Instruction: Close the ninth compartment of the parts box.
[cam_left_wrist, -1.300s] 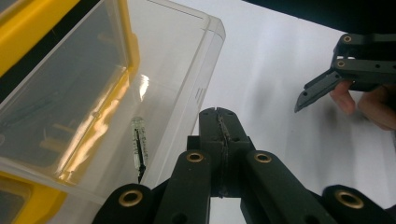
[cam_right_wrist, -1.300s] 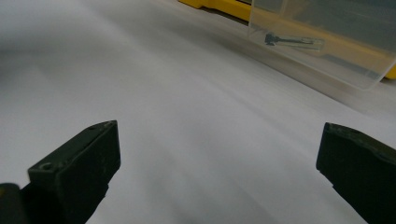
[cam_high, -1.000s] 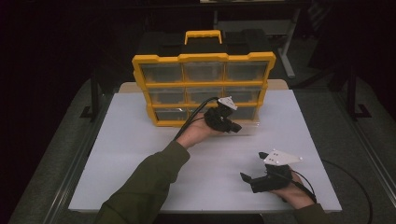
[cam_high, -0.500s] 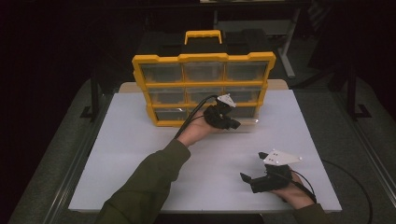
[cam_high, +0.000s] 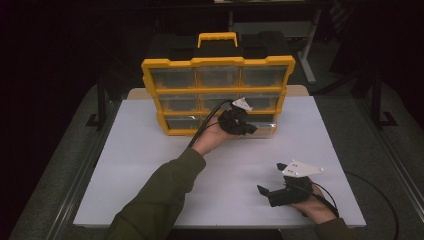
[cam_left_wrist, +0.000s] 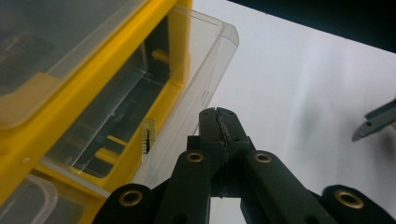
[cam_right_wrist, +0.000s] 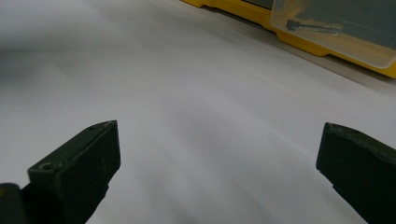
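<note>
A yellow organizer box with clear drawers stands upright at the back of the white table. Its bottom row has a clear drawer pulled part way out; in the right gripper view this drawer holds a small dark metal piece. My left gripper is at that drawer's front, jaws pressed together, and I see nothing between them. My right gripper rests near the table's front right, jaws wide apart over bare tabletop.
The organizer has a yellow carry handle on top, and dark shelving stands behind it. A cable trails off the table's right edge. White tabletop stretches left and in front of the box. The right gripper's jaw shows at the left gripper view's edge.
</note>
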